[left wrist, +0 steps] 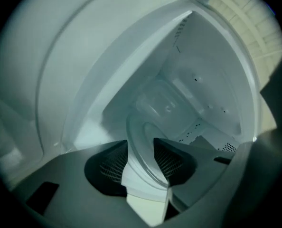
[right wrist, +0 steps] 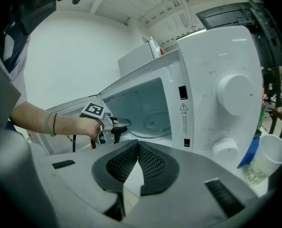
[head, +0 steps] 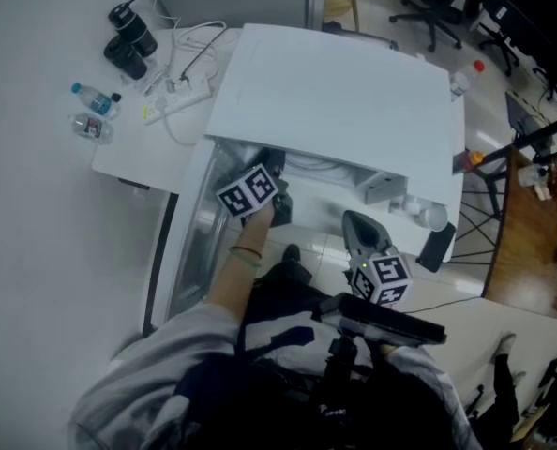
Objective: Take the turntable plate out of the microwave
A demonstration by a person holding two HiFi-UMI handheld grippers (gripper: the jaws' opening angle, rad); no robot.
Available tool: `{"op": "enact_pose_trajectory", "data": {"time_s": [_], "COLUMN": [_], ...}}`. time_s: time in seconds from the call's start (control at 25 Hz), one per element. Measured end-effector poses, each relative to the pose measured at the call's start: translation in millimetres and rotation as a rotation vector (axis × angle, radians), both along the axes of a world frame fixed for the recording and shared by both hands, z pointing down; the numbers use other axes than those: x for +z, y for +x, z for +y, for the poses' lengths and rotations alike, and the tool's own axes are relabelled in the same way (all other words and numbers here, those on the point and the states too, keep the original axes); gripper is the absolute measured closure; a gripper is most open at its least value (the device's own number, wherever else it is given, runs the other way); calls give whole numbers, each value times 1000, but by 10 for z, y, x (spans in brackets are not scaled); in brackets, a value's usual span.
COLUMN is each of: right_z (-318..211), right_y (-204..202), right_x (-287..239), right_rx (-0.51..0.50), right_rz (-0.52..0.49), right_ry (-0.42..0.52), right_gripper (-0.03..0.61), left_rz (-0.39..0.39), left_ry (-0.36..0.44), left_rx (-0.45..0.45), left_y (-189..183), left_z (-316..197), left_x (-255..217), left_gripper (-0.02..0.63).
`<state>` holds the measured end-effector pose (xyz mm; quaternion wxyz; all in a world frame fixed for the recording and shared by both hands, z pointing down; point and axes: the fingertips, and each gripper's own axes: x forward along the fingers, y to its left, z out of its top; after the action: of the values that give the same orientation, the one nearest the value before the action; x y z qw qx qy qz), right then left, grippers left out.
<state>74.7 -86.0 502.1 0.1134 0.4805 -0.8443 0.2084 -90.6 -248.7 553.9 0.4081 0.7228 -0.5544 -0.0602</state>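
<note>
**A:** Left gripper (left wrist: pixel 141 148)?

**B:** Jaws wide apart inside the microwave (right wrist: pixel 217 94), the near rim of the plate (left wrist: pixel 153 127) between them, unpinched. Right gripper (right wrist: pixel 137 151): jaws together, empty, outside.

**A:** Plate's attitude?

**B:** Round, flat on the oven floor. The right gripper view shows this, while in the head view the oven's top covers it. The door (head: pixel 189 251) stands swung wide at left.
</note>
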Motion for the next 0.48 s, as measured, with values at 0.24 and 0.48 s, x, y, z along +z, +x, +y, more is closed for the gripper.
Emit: {"op": "enact_pose_trajectory", "data": {"time_s": [0.24,0.48], "right_z": [24,5], "right_y": [-12,-92], "right_x": [22,8], "right_rx": [-7,2], "right_rz": [-5,-47], "right_ry": [-7,-49], "right_gripper": [577,577], "left_rz": [86,272], "left_ry": [-30,-65], "left_rx": [-87,-83], "left_y": [56,90], "left_z": [-73,31], "left_x": [-41,-66], "left_gripper": [434,436]}}
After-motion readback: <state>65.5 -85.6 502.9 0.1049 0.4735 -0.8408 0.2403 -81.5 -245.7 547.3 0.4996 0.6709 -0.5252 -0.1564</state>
